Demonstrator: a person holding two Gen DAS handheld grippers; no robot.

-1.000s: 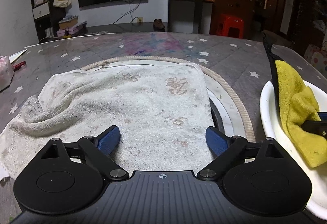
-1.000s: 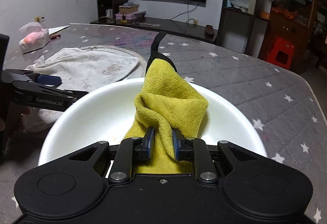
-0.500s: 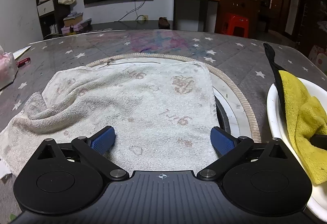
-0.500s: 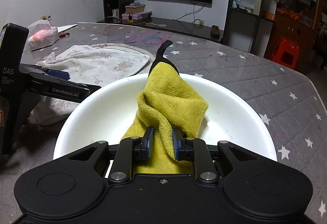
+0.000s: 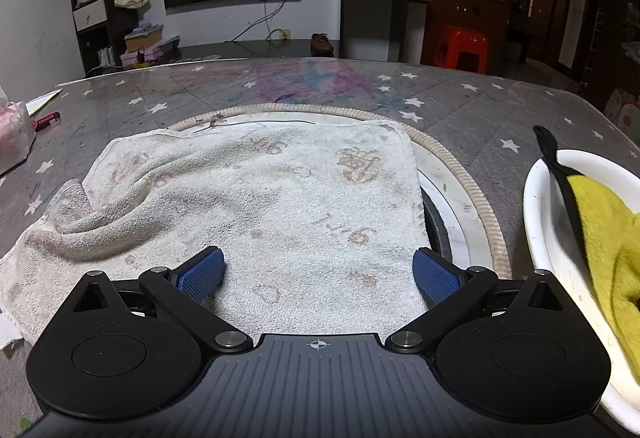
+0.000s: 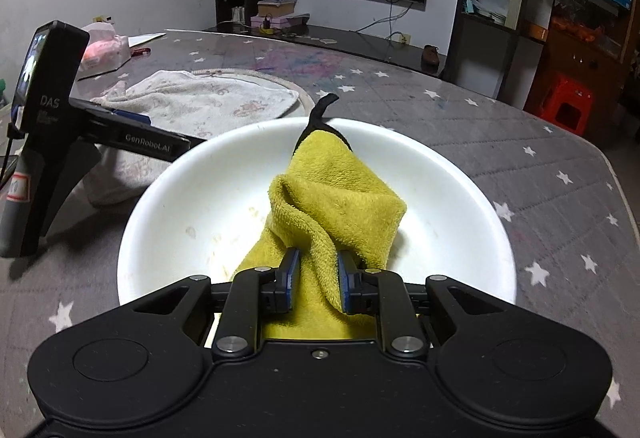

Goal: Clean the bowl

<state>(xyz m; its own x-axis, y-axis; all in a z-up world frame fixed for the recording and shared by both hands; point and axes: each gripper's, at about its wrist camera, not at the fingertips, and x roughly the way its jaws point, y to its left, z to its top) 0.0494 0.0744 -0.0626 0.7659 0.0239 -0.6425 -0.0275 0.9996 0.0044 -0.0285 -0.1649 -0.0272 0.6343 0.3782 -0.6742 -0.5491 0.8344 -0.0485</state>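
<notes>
Shifted right in left wrist view since prev frame: white bowl (image 6: pixel 448 198) w/ yellow cloth (image 6: pixel 340 206) mid-frame on worktop (image 6: pixel 540 166), pinched tight by right tongs (image 6: pixel 316 274); left tongs (image 5: pixel 318 270) wide open, empty over towel (image 5: pixel 248 198); best to steady rim, scrub lower-left stains.

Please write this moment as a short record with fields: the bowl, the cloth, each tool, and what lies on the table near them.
bowl: white bowl on the star-patterned table; faint brownish smears on its inner wall
cloth: yellow cloth with black trim, bunched inside the bowl
right tool: right tool shut on the yellow cloth, low in the bowl
left tool: left tool open, nothing between its pads, above the white towel
towel: spread flat over a round mat, left of the bowl
</notes>
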